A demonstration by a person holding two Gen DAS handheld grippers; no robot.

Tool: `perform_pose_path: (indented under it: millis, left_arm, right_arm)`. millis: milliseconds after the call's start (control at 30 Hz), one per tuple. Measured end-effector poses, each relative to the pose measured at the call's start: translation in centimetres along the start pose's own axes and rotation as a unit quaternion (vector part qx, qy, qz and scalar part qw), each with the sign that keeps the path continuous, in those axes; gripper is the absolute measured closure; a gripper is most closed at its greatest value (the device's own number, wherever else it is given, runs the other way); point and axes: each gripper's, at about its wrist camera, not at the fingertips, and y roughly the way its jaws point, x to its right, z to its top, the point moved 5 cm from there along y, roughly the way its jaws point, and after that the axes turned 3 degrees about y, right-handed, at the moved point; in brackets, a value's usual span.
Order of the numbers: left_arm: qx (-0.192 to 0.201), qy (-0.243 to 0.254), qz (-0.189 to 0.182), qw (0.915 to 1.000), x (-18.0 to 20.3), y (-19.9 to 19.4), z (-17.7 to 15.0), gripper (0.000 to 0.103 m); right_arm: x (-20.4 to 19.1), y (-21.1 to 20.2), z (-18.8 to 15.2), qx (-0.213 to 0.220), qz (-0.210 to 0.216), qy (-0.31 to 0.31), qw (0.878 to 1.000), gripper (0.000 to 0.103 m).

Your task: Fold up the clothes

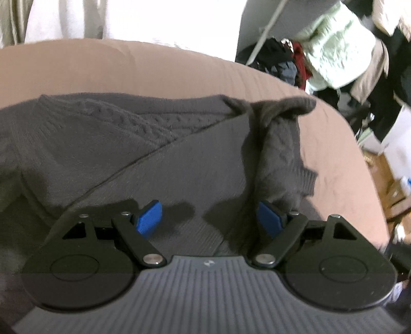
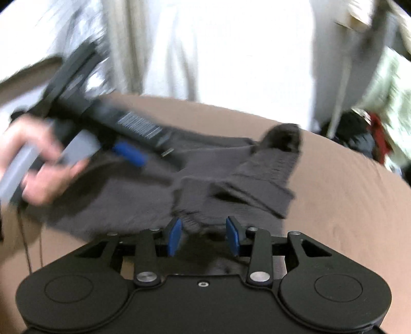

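A dark grey cable-knit sweater (image 1: pixel 154 154) lies spread on a tan padded surface (image 1: pixel 334 167). One sleeve (image 1: pixel 277 154) is folded up along its right side. My left gripper (image 1: pixel 209 218) hovers low over the sweater's lower part, jaws wide open with nothing between the blue pads. In the right wrist view the sweater (image 2: pixel 115 200) lies ahead with the ribbed sleeve cuff (image 2: pixel 257 185) folded over. My right gripper (image 2: pixel 204 236) stands at the sweater's near edge, open, its pads clear of the cloth. A hand (image 2: pixel 38 167) holds the left gripper above the sweater, one blue pad (image 2: pixel 131 154) showing.
A heap of dark and red clothes (image 1: pixel 290 64) and a pale green cloth (image 1: pixel 334 51) lie beyond the surface's right edge. White fabric (image 1: pixel 154 20) hangs behind. A white box (image 1: pixel 395 138) stands on the wooden floor to the right.
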Motion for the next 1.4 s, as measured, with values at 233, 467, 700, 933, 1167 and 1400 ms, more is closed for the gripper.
perform_pose_path:
  millis: [233, 467, 700, 933, 1167, 1400]
  left_arm:
    - [0.036, 0.003, 0.017, 0.9992, -1.3, -2.3, 0.2, 0.021]
    - [0.05, 0.015, -0.001, 0.9986, 0.4, -3.0, 0.1, 0.021]
    - [0.058, 0.054, 0.001, 0.9969, 2.9, -2.1, -0.3, 0.021]
    - [0.058, -0.001, -0.048, 0.9972, 2.3, -1.3, 0.2, 0.021]
    - [0.016, 0.024, -0.007, 0.9995, 2.6, 2.1, -2.1, 0.021]
    - [0.016, 0.05, 0.056, 0.9971, 2.0, 4.0, -3.4, 0.021]
  right_arm:
    - [6.1, 2.0, -0.2, -0.013, -0.095, 0.118, 0.988, 0.044]
    - [10.6, 3.7, -1.5, -0.043, -0.062, 0.298, 0.951, 0.042]
    - [6.6, 7.1, -1.4, -0.09, 0.031, 0.28, 0.955, 0.04]
    - [3.3, 8.9, -0.2, -0.117, -0.035, 0.134, 0.983, 0.04]
    - [3.6, 8.7, 0.0, -0.118, -0.067, 0.118, 0.984, 0.039]
    - [7.0, 7.2, 0.4, -0.082, -0.018, 0.201, 0.976, 0.039]
